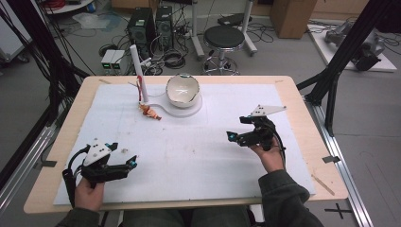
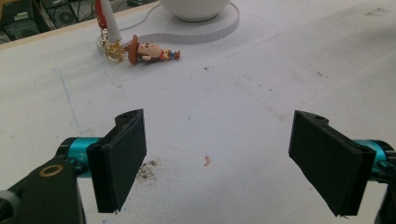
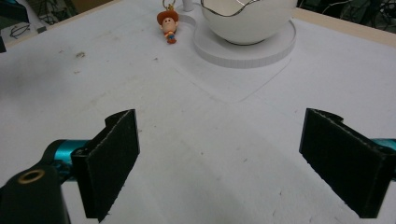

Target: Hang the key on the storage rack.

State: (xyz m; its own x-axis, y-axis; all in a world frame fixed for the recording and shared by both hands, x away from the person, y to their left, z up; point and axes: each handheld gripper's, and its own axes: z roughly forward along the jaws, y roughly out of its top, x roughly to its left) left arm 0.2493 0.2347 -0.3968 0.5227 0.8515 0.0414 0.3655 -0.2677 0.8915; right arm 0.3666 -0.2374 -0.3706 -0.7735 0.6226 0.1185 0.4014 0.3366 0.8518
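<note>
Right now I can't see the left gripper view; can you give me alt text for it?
The left gripper has its two black jaws wide open over the bare white table mat, holding nothing. Farther off, a small cowboy figure keychain lies on its side beside a white post, with a white bowl on a round white base.

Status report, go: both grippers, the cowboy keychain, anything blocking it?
Left gripper open, right gripper open, both empty. Cowboy keychain lying beside white post, near bowl. Path clear.
</note>
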